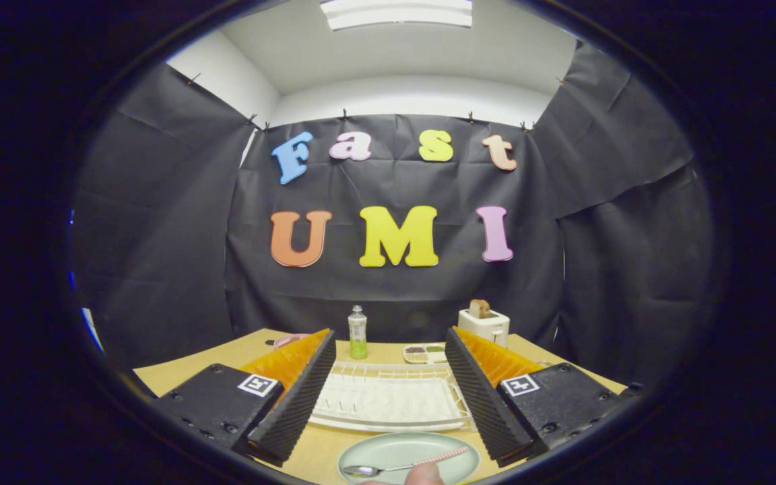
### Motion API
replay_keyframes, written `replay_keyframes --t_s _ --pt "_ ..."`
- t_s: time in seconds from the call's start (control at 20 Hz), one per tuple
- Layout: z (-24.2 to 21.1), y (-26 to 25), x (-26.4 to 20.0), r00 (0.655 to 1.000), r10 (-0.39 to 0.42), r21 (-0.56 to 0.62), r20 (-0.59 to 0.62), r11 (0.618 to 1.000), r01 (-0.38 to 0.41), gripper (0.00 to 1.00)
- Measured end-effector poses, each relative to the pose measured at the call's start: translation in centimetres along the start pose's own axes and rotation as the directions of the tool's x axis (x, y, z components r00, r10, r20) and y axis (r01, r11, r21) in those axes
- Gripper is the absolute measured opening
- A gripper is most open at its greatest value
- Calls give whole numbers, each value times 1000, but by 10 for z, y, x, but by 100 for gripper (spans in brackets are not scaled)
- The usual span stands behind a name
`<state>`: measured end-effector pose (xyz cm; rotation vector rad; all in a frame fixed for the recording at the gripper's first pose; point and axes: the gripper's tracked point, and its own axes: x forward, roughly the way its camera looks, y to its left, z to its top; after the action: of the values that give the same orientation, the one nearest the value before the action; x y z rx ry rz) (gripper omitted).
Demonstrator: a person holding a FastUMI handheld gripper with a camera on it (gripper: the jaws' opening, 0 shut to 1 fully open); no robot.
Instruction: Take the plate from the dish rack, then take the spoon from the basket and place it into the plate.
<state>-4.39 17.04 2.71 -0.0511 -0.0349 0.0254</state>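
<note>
text check | i read no words or numbers on the table things | bottle (358, 331) label too small for me to make out | gripper (389, 332) fingers spread wide, gripping nothing; each mount carries a square black-and-white marker tag (257, 384), a code pattern, no letters

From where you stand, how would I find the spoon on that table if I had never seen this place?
Start at the white dish rack in the middle of the wooden table, framed by the open gripper fingers. Just nearer than it lies a pale green plate. The spoon rests across that plate: a shiny metal bowl on a pink-and-white patterned handle, the only cutlery there.
</note>
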Motion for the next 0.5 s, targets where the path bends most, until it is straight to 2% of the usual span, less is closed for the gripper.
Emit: replay_keyframes --t_s 0.35,0.5 --pt "12 -48 10 998 -20 -28 53 999 22 100" --pt "16 -67 15 999 -3 -32 51 999 5 100"
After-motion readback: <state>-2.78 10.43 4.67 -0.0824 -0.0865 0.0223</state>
